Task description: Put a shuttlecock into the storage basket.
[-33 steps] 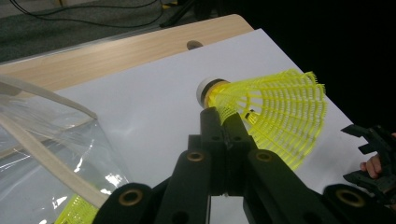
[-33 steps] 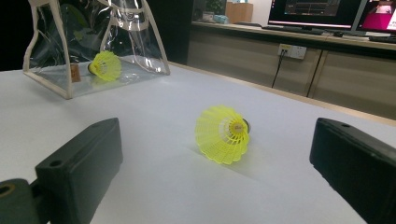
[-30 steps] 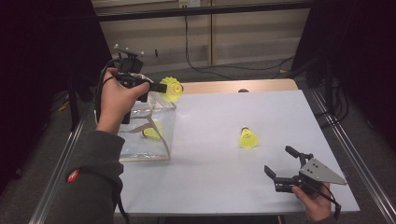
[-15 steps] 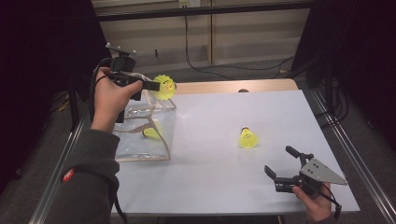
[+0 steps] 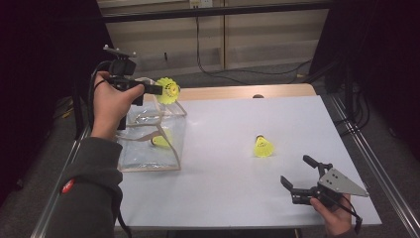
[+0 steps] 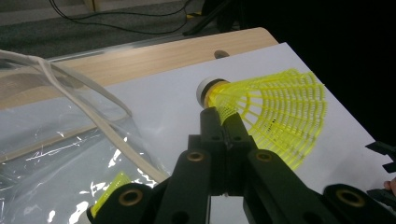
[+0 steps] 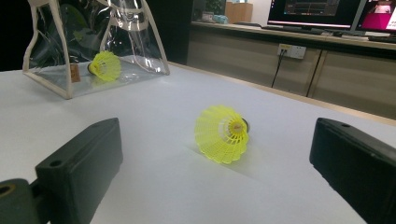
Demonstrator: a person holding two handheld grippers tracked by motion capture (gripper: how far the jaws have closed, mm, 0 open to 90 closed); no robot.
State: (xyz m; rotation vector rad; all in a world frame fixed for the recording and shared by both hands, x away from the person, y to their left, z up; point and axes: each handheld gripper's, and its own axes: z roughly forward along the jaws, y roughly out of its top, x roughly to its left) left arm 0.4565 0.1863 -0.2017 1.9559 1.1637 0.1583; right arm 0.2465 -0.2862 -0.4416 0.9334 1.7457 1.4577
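My left gripper [image 5: 159, 90] is shut on a yellow shuttlecock [image 5: 168, 90], held in the air over the far rim of a clear plastic bag [image 5: 143, 119]. In the left gripper view the jaws [image 6: 223, 122] pinch the skirt near the white cork, and the shuttlecock [image 6: 275, 116] points right. A second shuttlecock [image 5: 161, 141] lies inside the bag [image 7: 130, 32]. A third shuttlecock [image 5: 263, 147] lies on its side on the white table [image 5: 223, 198]. My right gripper [image 5: 295, 170] rests open at the front right, aimed at that shuttlecock [image 7: 222, 133], with a gap between them.
A wooden strip [image 5: 237, 92] with a small hole runs along the table's far edge. Metal rails [image 5: 369, 158] border both sides. Cables [image 5: 213, 74] lie on the floor beyond. The bag's cream handles [image 6: 70, 88] stand up beside my left jaws.
My left gripper has drifted a little to the left with the shuttlecock still in it. The right gripper has not moved.
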